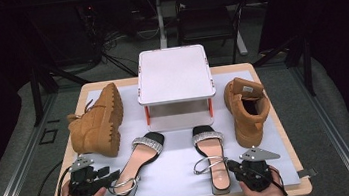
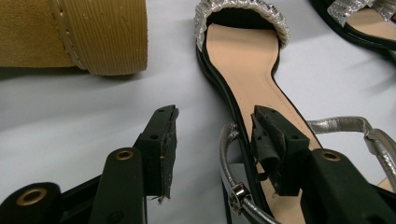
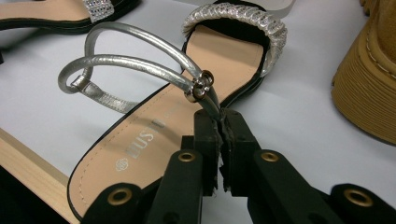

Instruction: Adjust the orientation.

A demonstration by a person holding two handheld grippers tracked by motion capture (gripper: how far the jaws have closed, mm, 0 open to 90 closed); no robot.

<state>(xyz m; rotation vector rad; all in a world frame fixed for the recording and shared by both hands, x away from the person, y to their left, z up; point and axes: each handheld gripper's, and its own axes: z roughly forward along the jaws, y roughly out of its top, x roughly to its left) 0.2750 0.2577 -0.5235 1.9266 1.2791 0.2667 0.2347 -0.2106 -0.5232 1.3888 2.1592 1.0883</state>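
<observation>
A: What have I got on the right gripper (image 3: 219, 135)?

B: From here I see its jaws pressed together on the silver strap (image 3: 140, 63) of the right sandal (image 1: 212, 156), just below the buckle. That sandal lies flat at five o'clock on the white mat (image 1: 172, 174), toe pointing to twelve.

A: And my left gripper (image 2: 212, 140)?

B: Jaws apart. One pad (image 2: 273, 140) sits over the heel end of the left sandal (image 1: 140, 162), beside its strap (image 2: 231, 163); the other pad hangs over bare mat. I can't tell whether the inner pad touches the strap. That sandal lies at seven o'clock, toe angled toward one.

A: Any containers?

B: The nearest thing to one is the white rack (image 1: 174, 75) at twelve o'clock, a flat top on red legs. Its top is bare and I see nothing on the lower level.

A: The boots?

B: One tan boot (image 1: 97, 122) lies on its side at nine o'clock, sole facing the rack. The other boot (image 1: 247, 109) stands upright at three o'clock, opening up, near the right sandal's toe.

A: My hands?

B: Both come in at six o'clock, each wrapped round its gripper at the table (image 1: 275, 116) edge.
</observation>
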